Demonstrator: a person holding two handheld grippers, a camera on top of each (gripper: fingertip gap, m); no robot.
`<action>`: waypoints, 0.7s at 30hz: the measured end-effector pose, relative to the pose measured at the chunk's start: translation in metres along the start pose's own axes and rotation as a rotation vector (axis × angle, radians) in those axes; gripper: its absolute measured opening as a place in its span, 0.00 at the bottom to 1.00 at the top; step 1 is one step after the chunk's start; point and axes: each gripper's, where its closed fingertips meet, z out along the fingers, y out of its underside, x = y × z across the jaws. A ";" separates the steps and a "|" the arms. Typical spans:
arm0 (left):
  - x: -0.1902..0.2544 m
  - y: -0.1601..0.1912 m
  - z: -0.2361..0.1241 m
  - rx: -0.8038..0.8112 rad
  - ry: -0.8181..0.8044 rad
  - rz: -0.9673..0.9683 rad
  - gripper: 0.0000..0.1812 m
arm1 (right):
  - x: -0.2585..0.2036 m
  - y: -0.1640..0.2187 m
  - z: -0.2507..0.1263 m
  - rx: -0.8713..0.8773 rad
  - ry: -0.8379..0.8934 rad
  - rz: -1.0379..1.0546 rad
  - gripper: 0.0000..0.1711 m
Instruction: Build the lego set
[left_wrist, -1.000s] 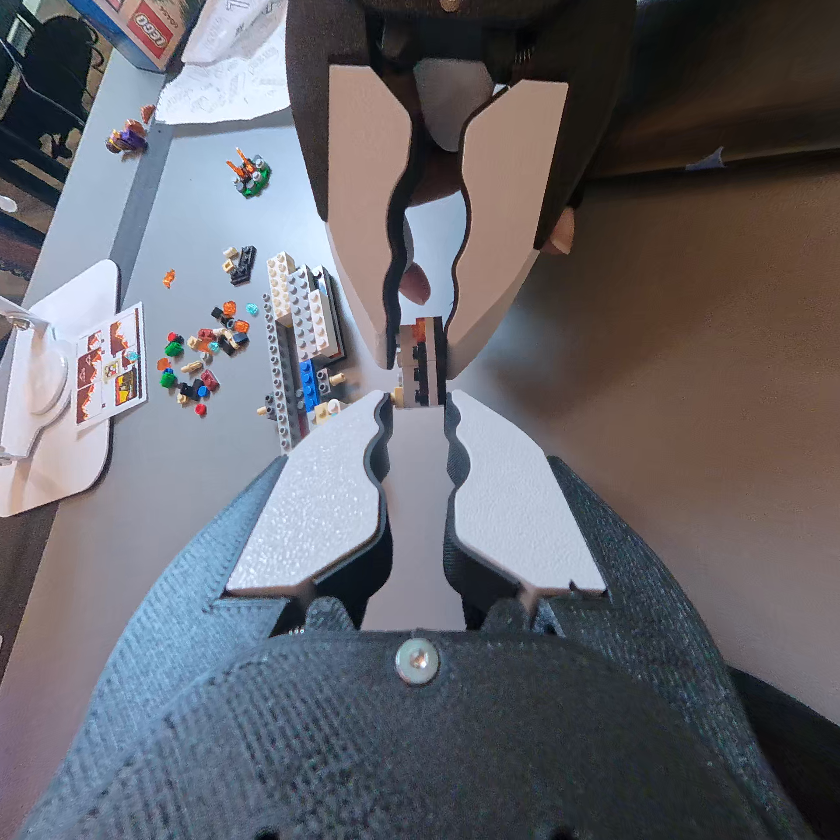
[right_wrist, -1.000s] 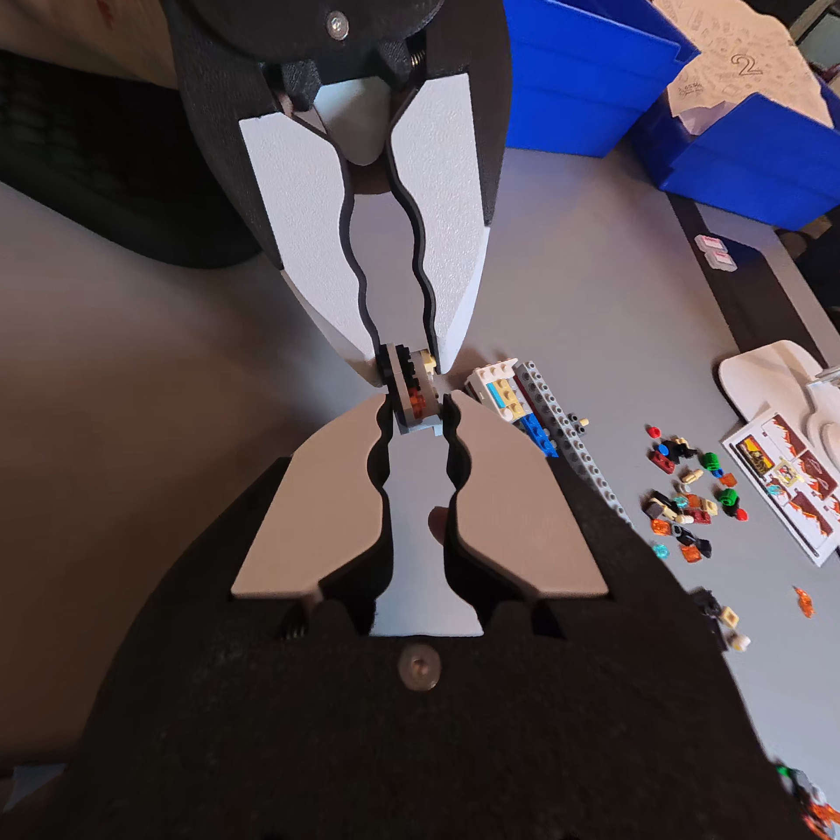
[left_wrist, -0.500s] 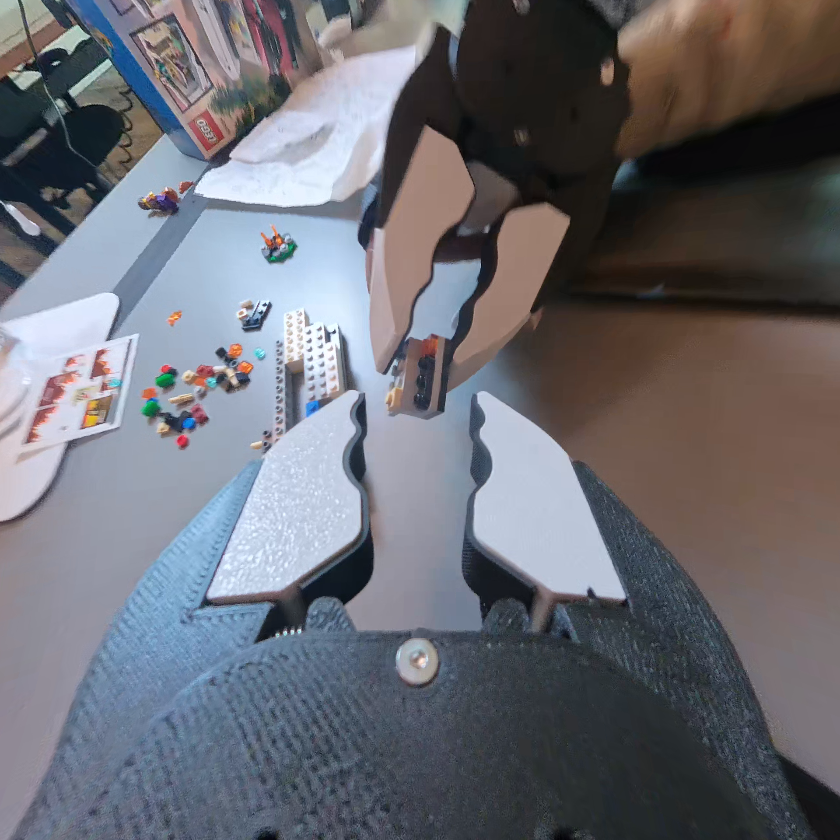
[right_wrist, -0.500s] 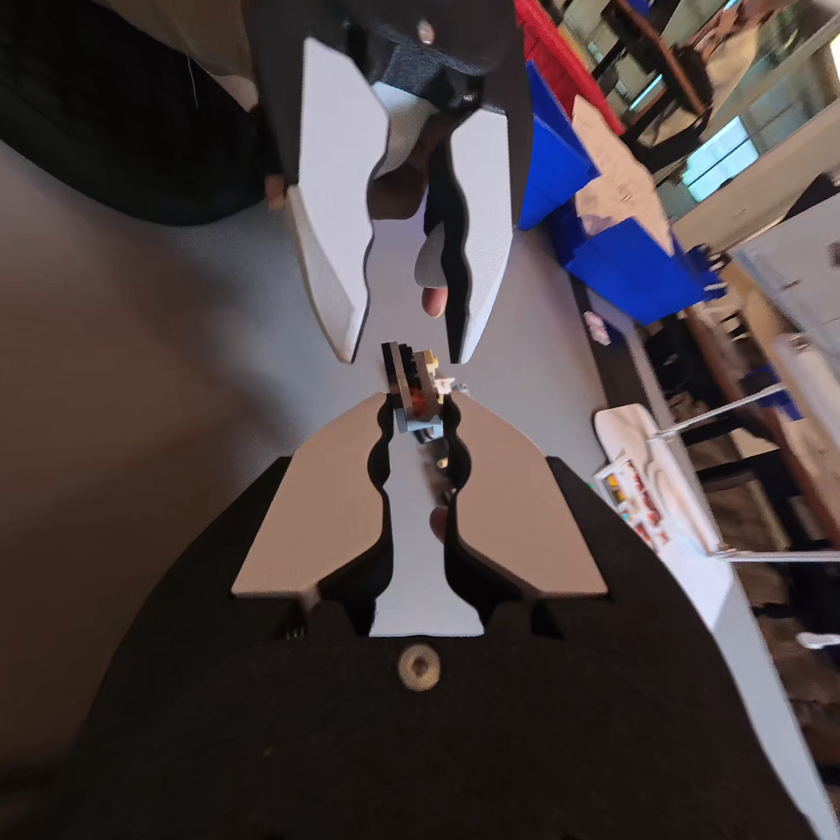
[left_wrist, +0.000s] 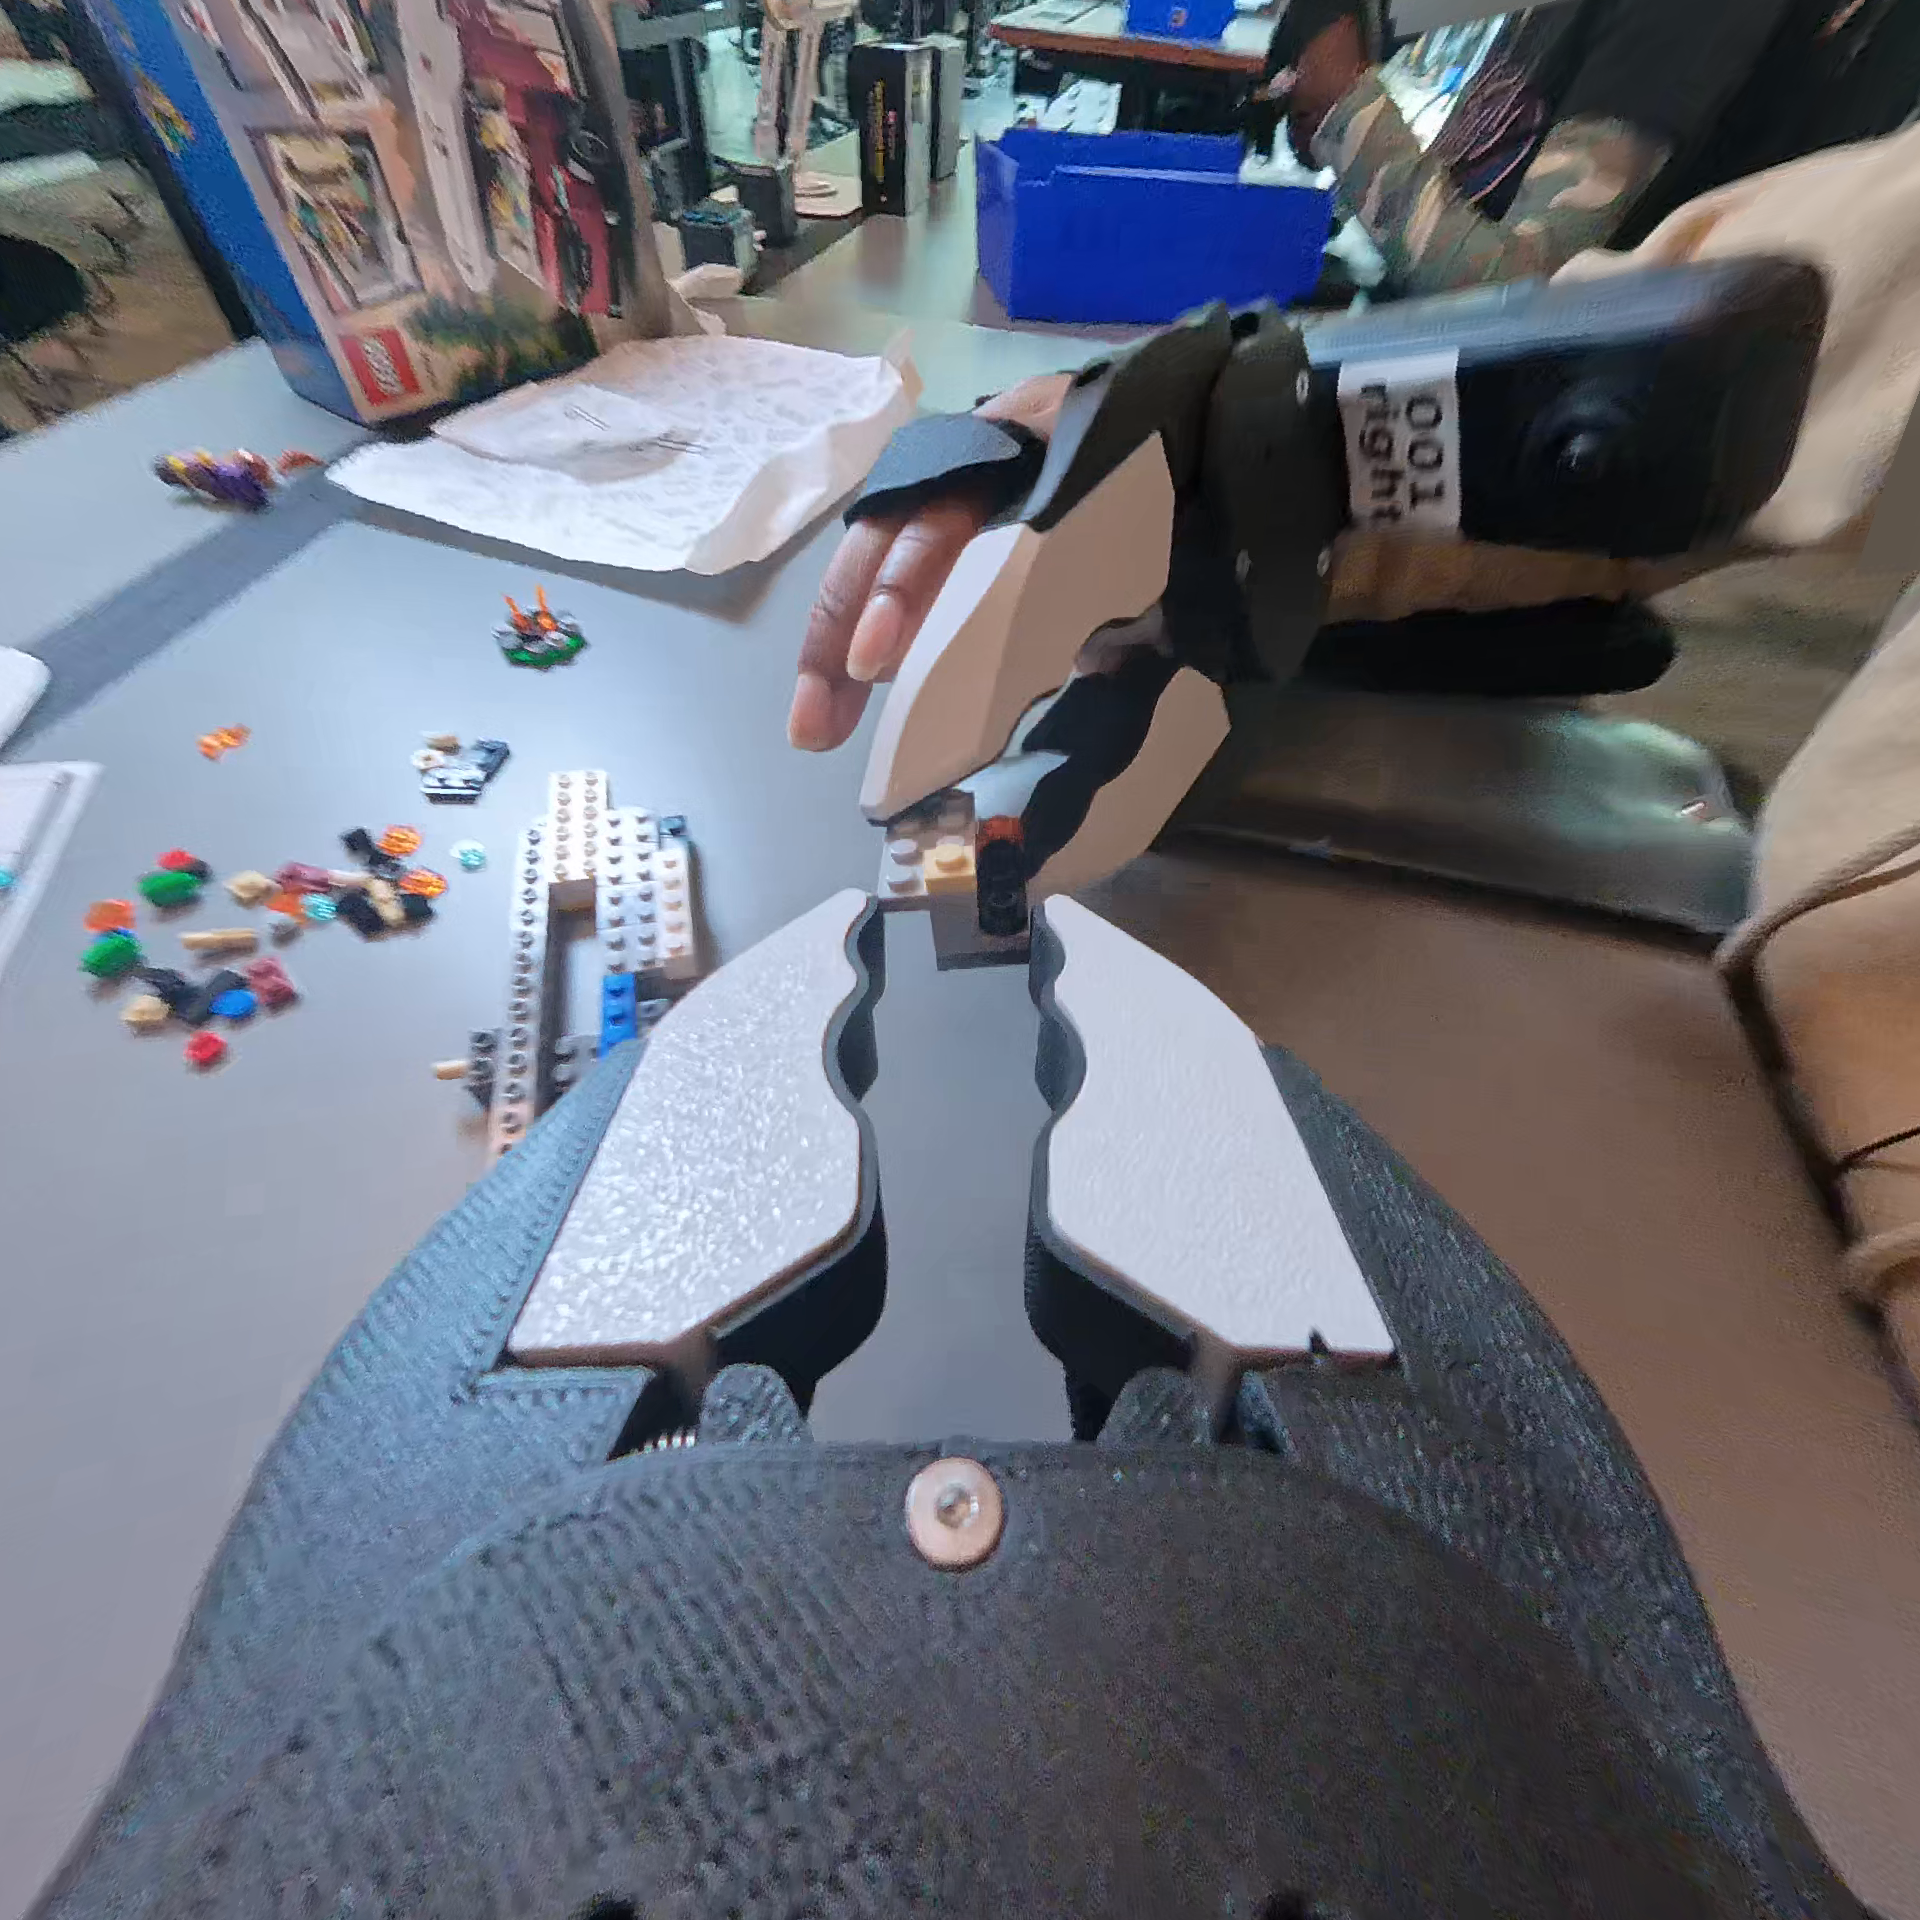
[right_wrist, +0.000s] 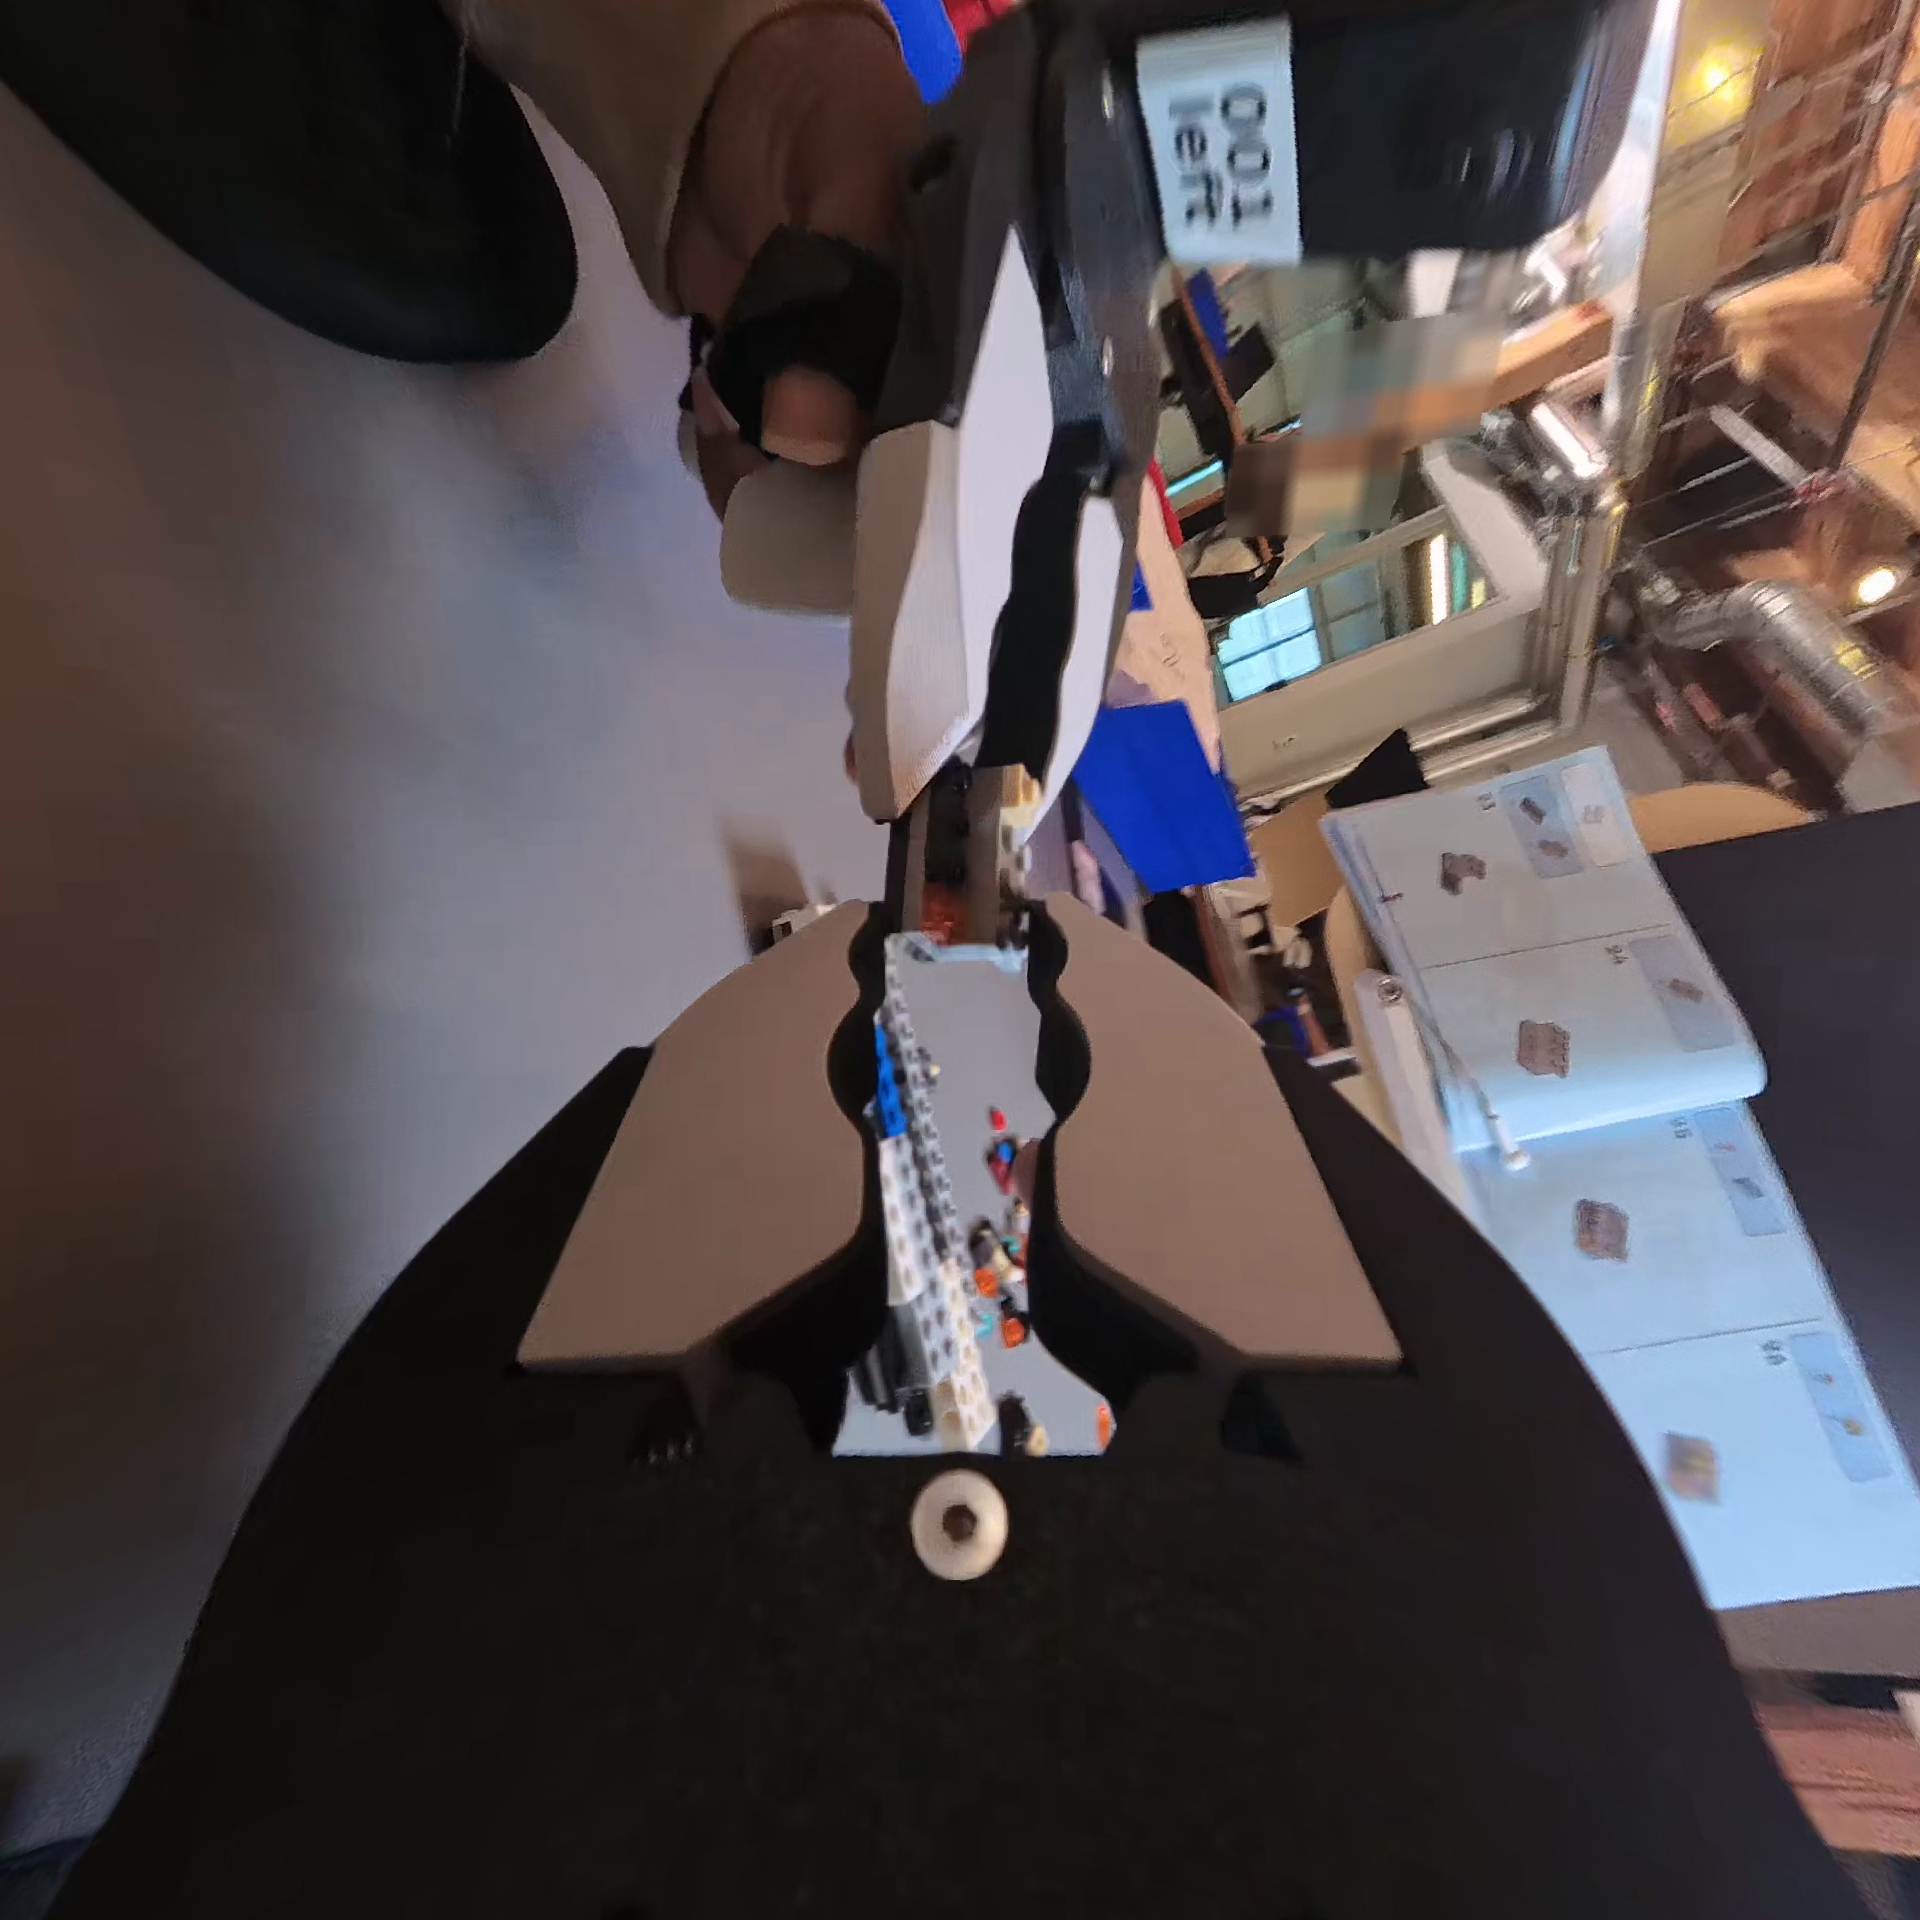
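Your right gripper (left_wrist: 987, 842) is clamped on the small brick assembly (left_wrist: 961, 878), holding it in the air above the grey table (left_wrist: 343, 1195) so its studded face stays reachable. Your left gripper (left_wrist: 951, 925) has its fingers apart, tips on either side of the assembly's lower end; whether they touch it I cannot tell (the right wrist view is blurred just there). That spacing looks meant for a fresh grip from below, probably to turn the piece or press something on. The long grey and white base (left_wrist: 597, 935) lies flat to the left, with the loose small pieces (left_wrist: 260, 925) scattered beside it and the instruction booklet (right_wrist: 1579, 1195) propped within sight.
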 end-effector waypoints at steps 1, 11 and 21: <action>-0.004 0.001 -0.001 -0.016 -0.051 0.072 0.15 | -0.002 0.005 0.001 -0.017 -0.038 0.049 0.16; -0.007 0.002 0.001 -0.038 -0.177 0.381 0.14 | -0.003 0.004 -0.003 0.074 -0.277 0.645 0.22; 0.007 -0.007 0.000 0.044 -0.116 0.403 0.14 | -0.003 -0.011 -0.008 0.076 -0.276 0.522 0.16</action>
